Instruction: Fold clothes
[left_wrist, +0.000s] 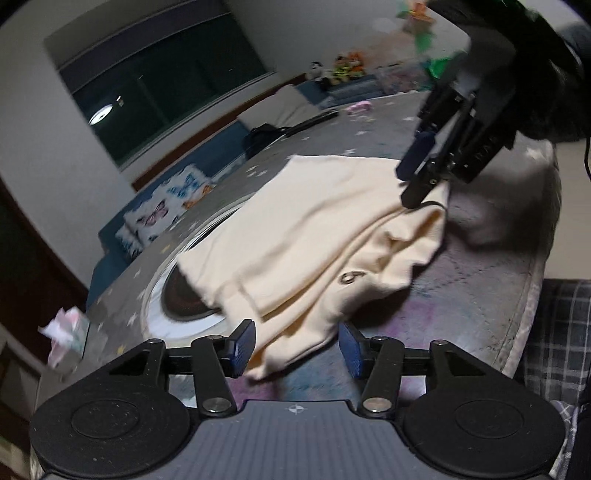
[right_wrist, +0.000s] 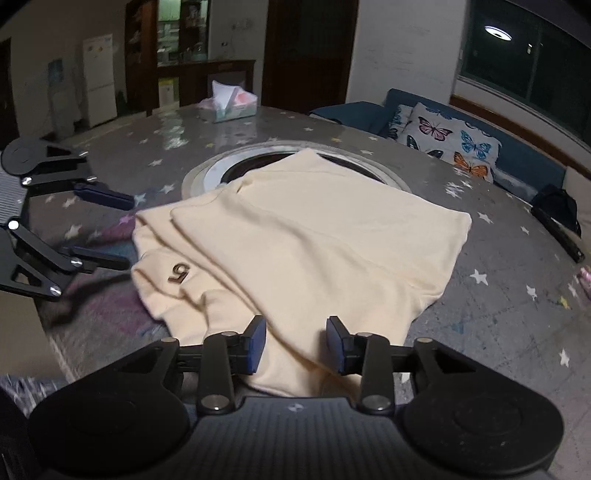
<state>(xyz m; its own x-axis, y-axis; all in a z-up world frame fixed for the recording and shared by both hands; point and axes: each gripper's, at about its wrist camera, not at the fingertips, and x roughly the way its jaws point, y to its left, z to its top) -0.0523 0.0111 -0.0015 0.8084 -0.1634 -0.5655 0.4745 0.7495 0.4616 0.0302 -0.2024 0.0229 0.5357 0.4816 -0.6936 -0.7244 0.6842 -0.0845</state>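
On the star-print table (right_wrist: 498, 325), one cream sweatshirt (right_wrist: 314, 240), already doubled over, lying partly across the round metal-rimmed cutout (right_wrist: 207, 173) in the middle. Looks soft, floppy and light, probably a thick knit, so bound to sag and slide if lifted by one spot. Not fragile, a bit slippy on that glossy cover. Best grabbed at two corners of the near folded edge, pinching through all layers, never mid-panel. Small "5" badge (right_wrist: 178, 274) on the near-left part, handy for orientation.

Left gripper (left_wrist: 297, 347): fingers parted, cloth edge lying between the blue pads but not pinched. Right gripper (right_wrist: 295, 345): same deal, pads apart with fabric under them, nothing clamped.

Count: one garment, two grippers, one tissue box (right_wrist: 229, 107) at the far edge, two butterfly cushions (right_wrist: 450, 144) on the blue sofa behind.
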